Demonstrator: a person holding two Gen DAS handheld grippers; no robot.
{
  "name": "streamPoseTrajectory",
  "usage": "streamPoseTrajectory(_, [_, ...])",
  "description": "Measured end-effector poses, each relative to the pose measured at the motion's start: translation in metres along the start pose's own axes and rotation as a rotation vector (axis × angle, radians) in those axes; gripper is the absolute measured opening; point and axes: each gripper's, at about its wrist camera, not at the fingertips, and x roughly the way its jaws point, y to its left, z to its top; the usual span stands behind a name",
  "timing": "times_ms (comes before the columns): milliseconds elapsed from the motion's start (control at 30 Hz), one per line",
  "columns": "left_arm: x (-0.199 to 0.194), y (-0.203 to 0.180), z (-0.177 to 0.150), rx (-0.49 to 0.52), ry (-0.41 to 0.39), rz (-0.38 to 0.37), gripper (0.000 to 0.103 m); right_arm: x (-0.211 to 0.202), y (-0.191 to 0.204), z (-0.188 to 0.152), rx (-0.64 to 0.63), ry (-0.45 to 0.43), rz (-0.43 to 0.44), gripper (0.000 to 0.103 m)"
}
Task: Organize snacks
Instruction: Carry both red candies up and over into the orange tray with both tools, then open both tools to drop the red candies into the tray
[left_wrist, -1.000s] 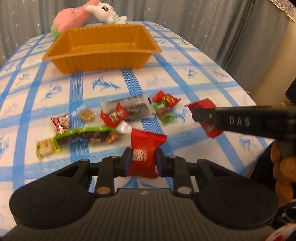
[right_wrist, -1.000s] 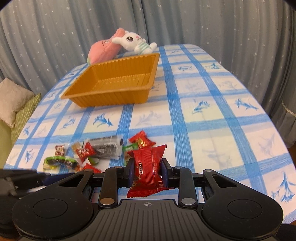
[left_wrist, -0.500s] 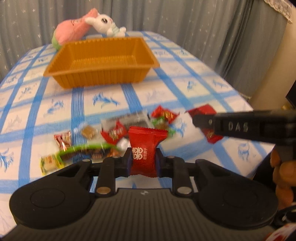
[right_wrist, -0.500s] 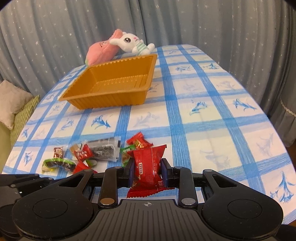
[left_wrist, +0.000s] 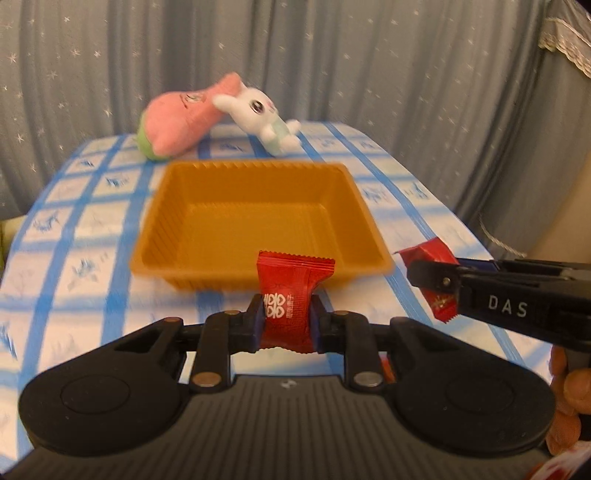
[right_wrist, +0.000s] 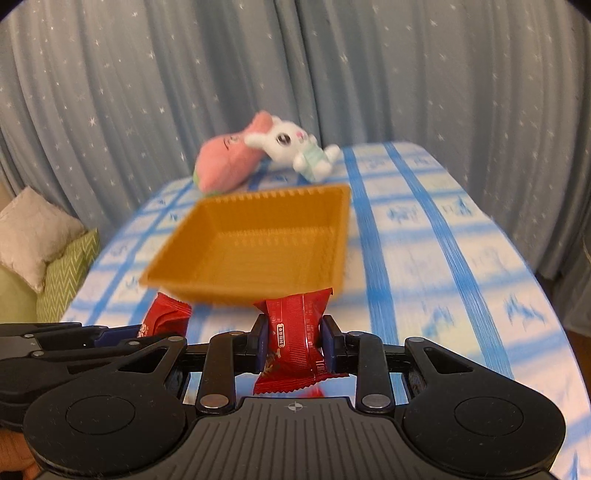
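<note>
An empty orange tray (left_wrist: 255, 221) stands on the blue-checked table just ahead of both grippers; it also shows in the right wrist view (right_wrist: 258, 251). My left gripper (left_wrist: 287, 319) is shut on a red snack packet (left_wrist: 291, 295), held upright above the table short of the tray's near wall. My right gripper (right_wrist: 293, 343) is shut on a second red snack packet (right_wrist: 295, 336), also short of the tray. In the left wrist view the right gripper (left_wrist: 436, 275) enters from the right with its red packet (left_wrist: 428, 254). The other loose snacks are out of view.
A pink plush and a white rabbit plush (left_wrist: 255, 110) lie behind the tray at the table's far edge. Grey starred curtains hang behind. A sofa with cushions (right_wrist: 33, 229) stands left of the table. The table's right edge (left_wrist: 461, 229) drops off nearby.
Both grippers have risen and moved forward toward the tray, each still holding its red packet. The pile of loose snacks has dropped out of view below.
</note>
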Motion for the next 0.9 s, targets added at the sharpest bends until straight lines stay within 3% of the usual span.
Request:
streamPoseTrajectory(233, [0.041, 0.034, 0.036, -0.024, -0.009, 0.040, 0.022, 0.058, 0.001, 0.037, 0.009, 0.019, 0.006, 0.030])
streamPoseTrajectory(467, [0.080, 0.051, 0.050, -0.017, 0.015, 0.063, 0.022, 0.109, -0.002, 0.050, 0.010, 0.066, -0.011, 0.030])
streamPoseTrajectory(800, [0.107, 0.053, 0.051, -0.013, 0.038, 0.054, 0.022, 0.133, -0.008, 0.050, 0.017, 0.097, -0.023, 0.030])
streamPoseTrajectory(900, [0.110, 0.052, 0.050, -0.018, 0.036, 0.069, 0.027, 0.136, -0.011, 0.048, 0.019, 0.102, -0.026, 0.030])
